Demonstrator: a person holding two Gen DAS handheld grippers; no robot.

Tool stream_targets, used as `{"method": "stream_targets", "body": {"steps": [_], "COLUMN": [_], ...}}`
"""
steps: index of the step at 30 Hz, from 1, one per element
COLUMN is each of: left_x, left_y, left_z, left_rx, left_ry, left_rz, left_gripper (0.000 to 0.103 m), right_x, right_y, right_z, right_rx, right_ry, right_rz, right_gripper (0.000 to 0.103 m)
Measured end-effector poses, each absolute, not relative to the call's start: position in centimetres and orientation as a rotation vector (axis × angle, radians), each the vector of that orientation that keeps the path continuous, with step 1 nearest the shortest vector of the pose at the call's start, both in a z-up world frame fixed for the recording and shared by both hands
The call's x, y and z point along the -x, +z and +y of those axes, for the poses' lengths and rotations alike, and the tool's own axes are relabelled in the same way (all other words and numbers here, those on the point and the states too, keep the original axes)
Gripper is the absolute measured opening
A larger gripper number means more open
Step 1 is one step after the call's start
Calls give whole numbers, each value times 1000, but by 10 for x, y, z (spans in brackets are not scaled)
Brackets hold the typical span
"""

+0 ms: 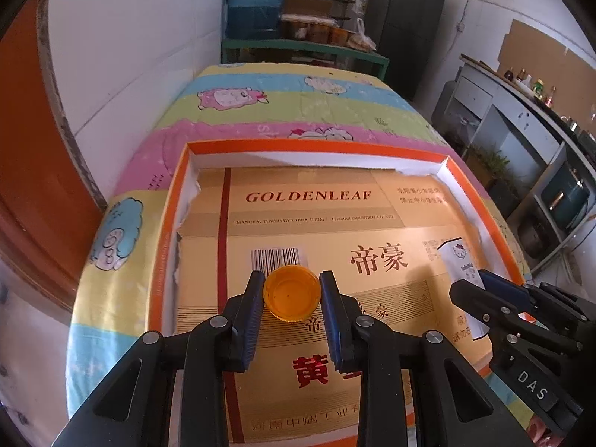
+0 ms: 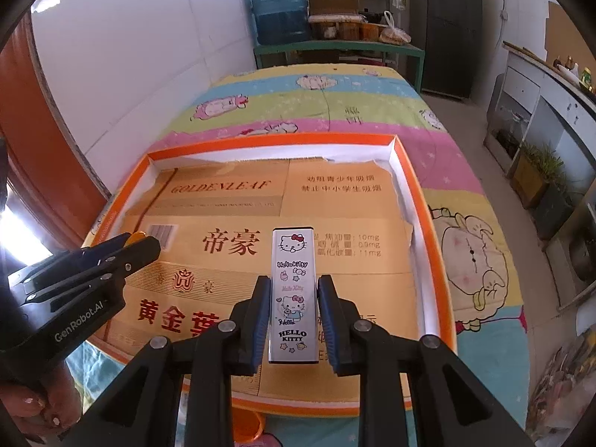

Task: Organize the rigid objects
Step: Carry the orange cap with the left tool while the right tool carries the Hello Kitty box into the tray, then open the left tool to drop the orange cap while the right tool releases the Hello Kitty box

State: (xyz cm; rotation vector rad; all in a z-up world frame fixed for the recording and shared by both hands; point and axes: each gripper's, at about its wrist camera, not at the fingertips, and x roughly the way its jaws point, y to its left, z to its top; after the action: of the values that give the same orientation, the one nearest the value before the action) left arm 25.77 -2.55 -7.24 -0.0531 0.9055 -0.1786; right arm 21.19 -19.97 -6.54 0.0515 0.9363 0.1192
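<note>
In the left wrist view my left gripper (image 1: pixel 292 279) is shut on a small orange bottle cap (image 1: pixel 291 294), open side up, held over the cardboard floor of a shallow orange-rimmed tray (image 1: pixel 316 145). In the right wrist view my right gripper (image 2: pixel 293 283) is shut on a slim white Hello Kitty box (image 2: pixel 293 260), which points forward over the same tray (image 2: pixel 268 140). Each gripper also shows in the other's view: the right gripper (image 1: pixel 480 279) with the box (image 1: pixel 460 260) at the right, the left gripper (image 2: pixel 143 244) with the cap (image 2: pixel 135 236) at the left.
The tray lies on a surface covered by a striped cartoon quilt (image 1: pixel 298 104). An orange door (image 1: pixel 33 149) stands to the left, and a blue water jug (image 1: pixel 255 3) and shelves behind. A counter (image 1: pixel 521 119) runs along the right. An orange object (image 2: pixel 249 428) lies in front of the tray.
</note>
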Motion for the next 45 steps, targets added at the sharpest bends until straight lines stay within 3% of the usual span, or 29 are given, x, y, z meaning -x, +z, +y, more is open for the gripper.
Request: {"method": "stream_targets", "body": {"steps": [15,23,29,37,45], "left_x": [-260,-256,-249,-242,-235], "left_y": [-89,-89,-90,-92,-82], "left_z": [-34,-31,-29,-39,-36], "left_rx": [-30,-21,-13,-88,-76], "left_ry": [-160,-212,-209,-201,-193], "left_rz": [876,866,861,857,817], "left_gripper": [31,47,52,58,59], "right_x": [-222,-218,-215,-192,-152], "right_y": [-83,-84,-83,-63,-41], "right_z": [-194,-191,-189,-195,-204], "right_rx": [-10,18,35,8,-42], "right_ry": [97,84,79,55,60], "right_rz": [955,933,926,852,782], "right_gripper": [27,28,41,41,41]}}
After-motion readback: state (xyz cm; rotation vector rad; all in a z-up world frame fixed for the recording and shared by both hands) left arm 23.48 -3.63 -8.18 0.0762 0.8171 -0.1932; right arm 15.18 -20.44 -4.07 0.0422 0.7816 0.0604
